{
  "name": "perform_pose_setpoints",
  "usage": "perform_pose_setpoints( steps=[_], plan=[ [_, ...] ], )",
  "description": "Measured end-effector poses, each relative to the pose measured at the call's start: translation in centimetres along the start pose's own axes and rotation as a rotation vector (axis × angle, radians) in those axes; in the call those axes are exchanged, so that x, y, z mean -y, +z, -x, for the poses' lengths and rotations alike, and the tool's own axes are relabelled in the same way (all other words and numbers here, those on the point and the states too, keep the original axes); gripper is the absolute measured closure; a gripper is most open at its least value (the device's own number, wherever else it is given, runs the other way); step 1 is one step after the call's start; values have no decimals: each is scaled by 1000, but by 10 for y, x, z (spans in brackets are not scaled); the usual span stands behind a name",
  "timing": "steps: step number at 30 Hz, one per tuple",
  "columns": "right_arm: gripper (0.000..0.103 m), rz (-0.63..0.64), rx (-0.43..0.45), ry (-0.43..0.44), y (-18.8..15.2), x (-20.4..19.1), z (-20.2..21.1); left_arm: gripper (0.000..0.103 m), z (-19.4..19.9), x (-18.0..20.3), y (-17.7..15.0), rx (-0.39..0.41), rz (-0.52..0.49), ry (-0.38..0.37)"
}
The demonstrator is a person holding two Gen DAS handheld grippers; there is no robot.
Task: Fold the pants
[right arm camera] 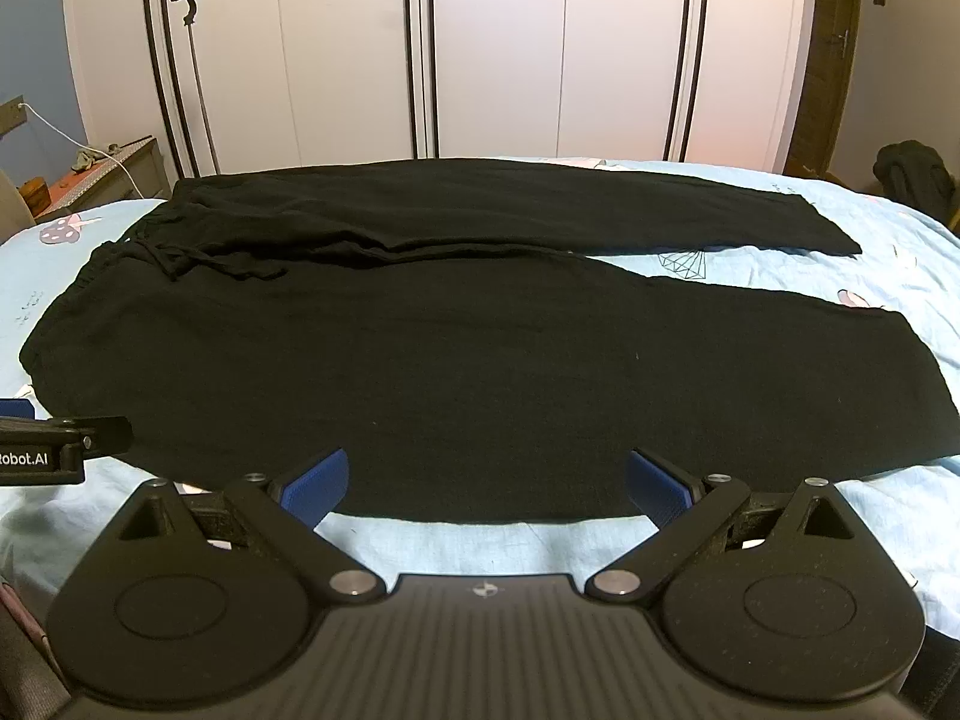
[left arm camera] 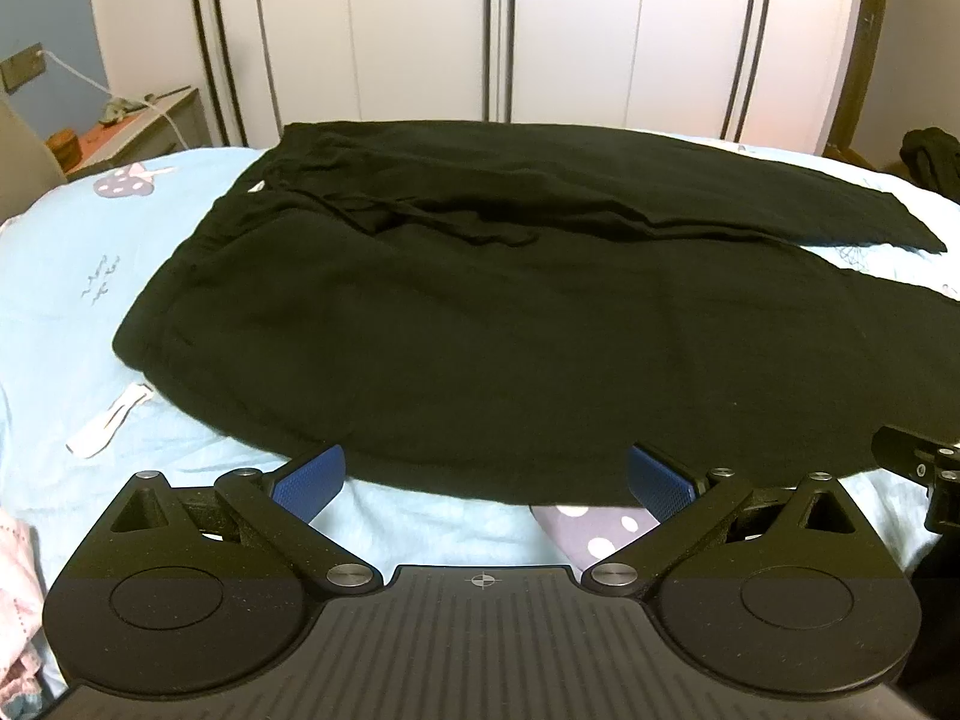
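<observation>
Black pants (left arm camera: 480, 312) lie spread flat on a light blue bed sheet (left arm camera: 72, 276), waistband with drawstring at the left, both legs running right with a narrow gap between them. They also show in the right wrist view (right arm camera: 468, 360). My left gripper (left arm camera: 486, 480) is open and empty, its blue pads (left arm camera: 309, 480) at the near edge of the near leg by the hip. My right gripper (right arm camera: 486, 486) is open and empty at the near edge of the same leg, further right. The left gripper's body shows in the right wrist view (right arm camera: 54, 444).
White wardrobe doors (right arm camera: 498, 48) stand behind the bed. A nightstand (left arm camera: 138, 126) with small items and a white cable is at the far left. A dark bundle (right arm camera: 912, 174) sits at the far right. A stand with a clamp (right arm camera: 192, 0) leans by the wardrobe.
</observation>
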State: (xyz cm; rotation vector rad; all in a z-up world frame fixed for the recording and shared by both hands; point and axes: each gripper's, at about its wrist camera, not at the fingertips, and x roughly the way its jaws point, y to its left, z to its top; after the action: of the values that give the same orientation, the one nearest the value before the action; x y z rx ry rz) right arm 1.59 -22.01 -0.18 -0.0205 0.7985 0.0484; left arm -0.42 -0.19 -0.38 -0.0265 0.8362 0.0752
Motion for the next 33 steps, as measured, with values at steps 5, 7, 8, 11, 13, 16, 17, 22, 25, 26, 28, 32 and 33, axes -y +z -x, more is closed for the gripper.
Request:
perform_pose_setpoints(
  steps=[5, 7, 8, 11, 13, 16, 17, 22, 25, 26, 28, 32, 33],
  plan=[
    [4, 0, 0, 0, 0, 0, 0, 0, 0, 0, 0, 0, -1, 0],
    [4, 0, 0, 0, 0, 0, 0, 0, 0, 0, 1, -2, 0, -1],
    [4, -1, 0, 1, 0, 0, 0, 0, 0, 0, 1, -2, 0, -1],
    [4, 2, 0, 0, 0, -1, 0, 0, 0, 0, 0, -2, 0, -1],
    [4, 5, 2, 1, -1, -2, 0, 0, 0, 0, 1, -3, 0, -1],
    [4, 11, 3, 3, -1, -2, 0, 0, 0, -1, 1, -3, 0, -1],
    [4, 11, 3, 5, -1, -1, 0, 0, 0, -1, 1, -3, 0, -1],
    [4, 5, 7, 9, -1, 0, 0, 0, 0, -1, 1, -4, 0, -2],
    [4, 1, 6, 10, -1, 1, 0, 0, 0, -2, 1, -6, 5, -2],
    [4, 1, 7, 10, -1, 1, 1, 0, 0, -2, 0, -6, 6, -2],
    [4, 2, 7, 10, -1, 1, 1, 0, -1, -2, 2, -8, 10, -3],
    [4, 1, 6, 11, -1, 1, 1, 0, -2, -3, 3, -14, 16, -3],
    [4, 2, 7, 11, -1, 1, 1, 0, -2, -3, 3, -15, 17, -3]
  ],
)
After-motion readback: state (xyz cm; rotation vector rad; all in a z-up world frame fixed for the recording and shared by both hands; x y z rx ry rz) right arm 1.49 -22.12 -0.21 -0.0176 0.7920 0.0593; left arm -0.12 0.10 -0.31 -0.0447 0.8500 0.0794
